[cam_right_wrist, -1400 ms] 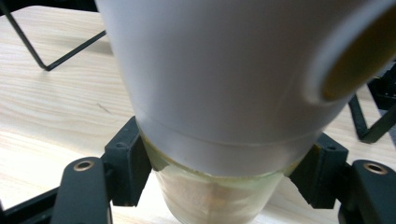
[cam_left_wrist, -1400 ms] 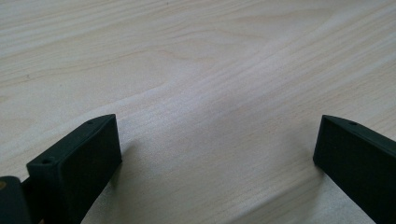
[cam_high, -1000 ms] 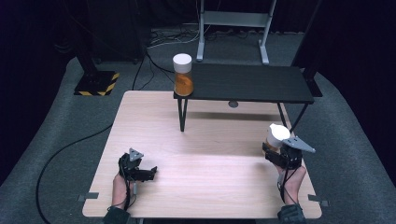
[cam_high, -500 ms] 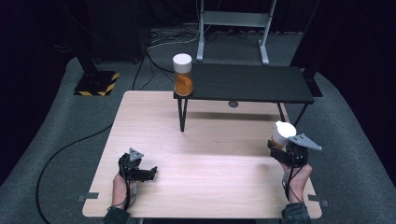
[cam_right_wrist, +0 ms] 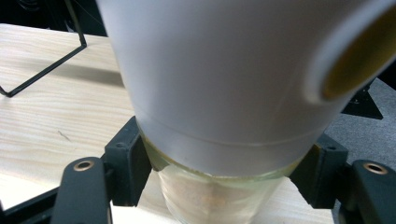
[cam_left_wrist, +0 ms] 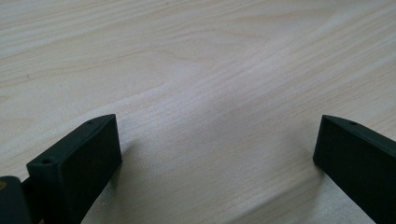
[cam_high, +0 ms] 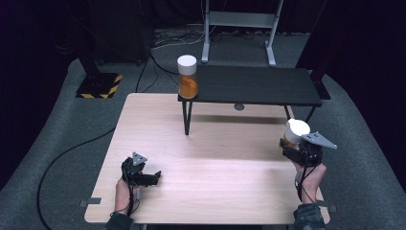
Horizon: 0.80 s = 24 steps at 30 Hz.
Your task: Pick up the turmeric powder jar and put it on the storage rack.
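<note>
High view has the person's two hands coming in from the bottom edge, one gripper each. Right gripper (cam_high: 298, 146) is up near the right edge of the wooden worktop (cam_high: 215, 163), and it's got a jar (cam_high: 294, 134) w/ a white lid clamped in its fingers. Jar sits upright-ish in that view, lid on top, lifted a bit off the wood afaict, can't be 100% sure of the gap.

Right gripper view is way closer: the white lid (cam_right_wrist: 224, 79) takes up most of the upper part, and below it the clear glass body (cam_right_wrist: 210, 196) w/ something tan/orange-ish inside. Both black fingers (cam_right_wrist: 128, 163) press on the glass just under the lid, one on each side, so it's a firm grab around the neck.

Left gripper (cam_high: 143, 176) is low at the front left of the worktop, well apart from the right one. Left gripper view shows its fingers (cam_left_wrist: 74, 163) spread wide w/ bare wood between them, holding nothing.

Farther back there's a black shelf (cam_high: 258, 86) on thin legs standing on the worktop, and a second jar (cam_high: 187, 76) w/ white lid and orange stuff inside stands at its left end.
</note>
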Each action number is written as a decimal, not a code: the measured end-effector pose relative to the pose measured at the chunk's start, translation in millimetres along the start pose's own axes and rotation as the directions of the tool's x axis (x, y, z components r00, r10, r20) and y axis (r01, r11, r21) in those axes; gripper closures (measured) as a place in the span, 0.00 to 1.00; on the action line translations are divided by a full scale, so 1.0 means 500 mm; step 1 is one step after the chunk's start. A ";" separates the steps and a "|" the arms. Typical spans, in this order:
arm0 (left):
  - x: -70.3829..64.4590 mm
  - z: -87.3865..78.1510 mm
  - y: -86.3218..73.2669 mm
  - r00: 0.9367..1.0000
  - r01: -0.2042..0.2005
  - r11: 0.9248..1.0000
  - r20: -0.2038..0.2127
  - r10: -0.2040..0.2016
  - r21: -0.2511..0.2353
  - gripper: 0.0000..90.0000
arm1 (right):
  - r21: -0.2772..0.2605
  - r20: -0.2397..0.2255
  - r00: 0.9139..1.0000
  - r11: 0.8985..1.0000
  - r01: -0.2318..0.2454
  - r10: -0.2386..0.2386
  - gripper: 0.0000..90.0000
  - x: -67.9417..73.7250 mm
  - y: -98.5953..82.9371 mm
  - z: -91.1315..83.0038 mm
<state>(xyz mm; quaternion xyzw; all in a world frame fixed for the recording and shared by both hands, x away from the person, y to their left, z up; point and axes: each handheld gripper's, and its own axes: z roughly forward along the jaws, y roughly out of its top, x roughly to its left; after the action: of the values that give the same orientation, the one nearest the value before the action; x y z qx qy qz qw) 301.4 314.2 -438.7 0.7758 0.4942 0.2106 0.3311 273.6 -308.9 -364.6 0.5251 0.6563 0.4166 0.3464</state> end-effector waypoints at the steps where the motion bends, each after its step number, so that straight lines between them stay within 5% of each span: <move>1: 0.000 0.000 0.000 1.000 0.000 1.000 0.000 0.000 0.000 0.00 | 0.001 -0.001 1.000 1.000 -0.003 0.003 0.33 -0.003 0.003 0.001; 24: 0.000 0.000 0.000 1.000 0.000 1.000 0.000 0.000 0.000 0.00 | 0.003 0.036 0.999 1.000 -0.013 0.013 0.33 -0.041 0.051 0.000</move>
<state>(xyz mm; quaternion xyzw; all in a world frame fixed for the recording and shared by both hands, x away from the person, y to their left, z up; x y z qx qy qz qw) 301.4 314.2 -438.7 0.7758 0.4942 0.2105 0.3310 287.8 -326.3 -341.0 0.5373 0.6473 0.4082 0.3545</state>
